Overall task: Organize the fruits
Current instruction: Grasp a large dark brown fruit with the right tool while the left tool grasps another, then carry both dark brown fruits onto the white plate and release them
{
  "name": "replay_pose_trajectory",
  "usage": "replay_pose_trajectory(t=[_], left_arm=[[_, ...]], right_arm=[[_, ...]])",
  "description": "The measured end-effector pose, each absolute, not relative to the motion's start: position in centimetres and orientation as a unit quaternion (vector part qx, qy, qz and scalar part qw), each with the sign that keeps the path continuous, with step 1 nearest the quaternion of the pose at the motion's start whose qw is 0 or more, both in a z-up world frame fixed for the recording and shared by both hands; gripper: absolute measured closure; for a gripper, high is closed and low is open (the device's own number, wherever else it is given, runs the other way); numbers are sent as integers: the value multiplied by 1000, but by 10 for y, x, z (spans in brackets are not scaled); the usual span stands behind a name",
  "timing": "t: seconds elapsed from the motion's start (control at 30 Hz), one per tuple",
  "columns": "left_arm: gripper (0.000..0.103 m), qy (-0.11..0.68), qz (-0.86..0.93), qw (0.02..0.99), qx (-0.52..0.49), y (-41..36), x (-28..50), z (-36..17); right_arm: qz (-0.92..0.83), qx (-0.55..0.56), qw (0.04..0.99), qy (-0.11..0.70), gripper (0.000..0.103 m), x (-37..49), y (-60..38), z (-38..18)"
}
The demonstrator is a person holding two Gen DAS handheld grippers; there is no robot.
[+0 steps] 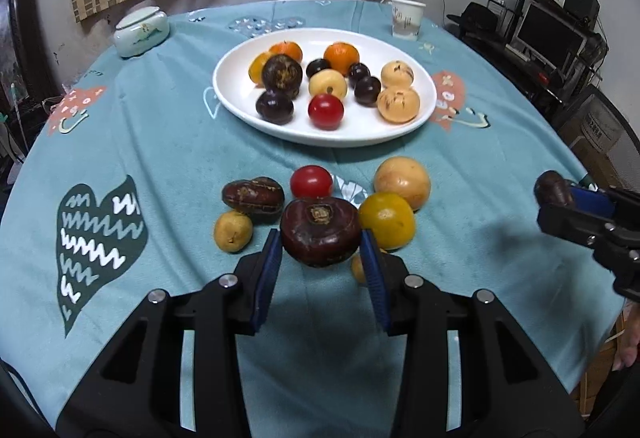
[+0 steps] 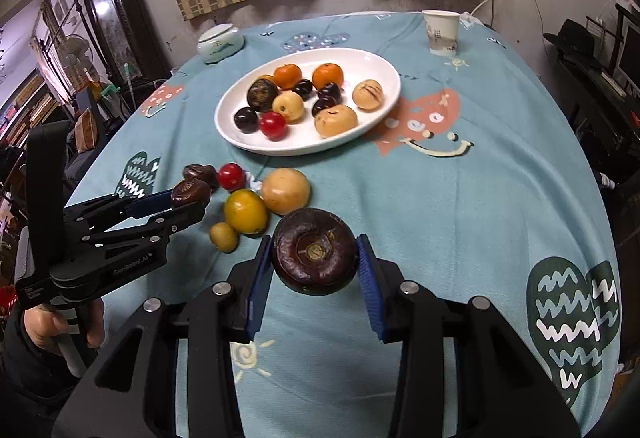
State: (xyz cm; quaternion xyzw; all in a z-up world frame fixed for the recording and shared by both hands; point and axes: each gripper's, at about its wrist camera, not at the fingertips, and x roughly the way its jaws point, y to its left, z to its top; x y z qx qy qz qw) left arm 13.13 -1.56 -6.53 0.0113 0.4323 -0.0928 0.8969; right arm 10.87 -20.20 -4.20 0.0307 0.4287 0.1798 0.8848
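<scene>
Jaws of both grippers (image 1: 320,262) (image 2: 314,270) clamp dark fruits (image 1: 320,230) (image 2: 314,258), tilted downward.

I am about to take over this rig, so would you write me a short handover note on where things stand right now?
Left gripper: shut on a dark water chestnut, lifted off the cloth.
Right gripper: shut on another dark chestnut, also raised.
White plate: already holds oranges, dark plums, pale fruits and a red tomato.
Left on the tablecloth: a brown chestnut, a red tomato, a yellow orange, a pale round fruit and a small yellow fruit.
Next: probably place both held chestnuts on the plate.
</scene>
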Motion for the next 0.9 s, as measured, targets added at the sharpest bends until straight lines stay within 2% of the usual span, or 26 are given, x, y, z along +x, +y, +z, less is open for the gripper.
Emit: replay_pose_trajectory(t=[0.53,0.73,0.9], left_arm=[[62,405,-93,910,5,-2,147,-26],[62,397,-112,911,13,-15,211,0],[62,415,-118,902,20,-33,281,-2]], right_arm=[[214,31,883,417,61,139,-180,-31],[217,13,888,404,61,195,-169,-18],[200,-12,888,414,61,256,-161,-28]])
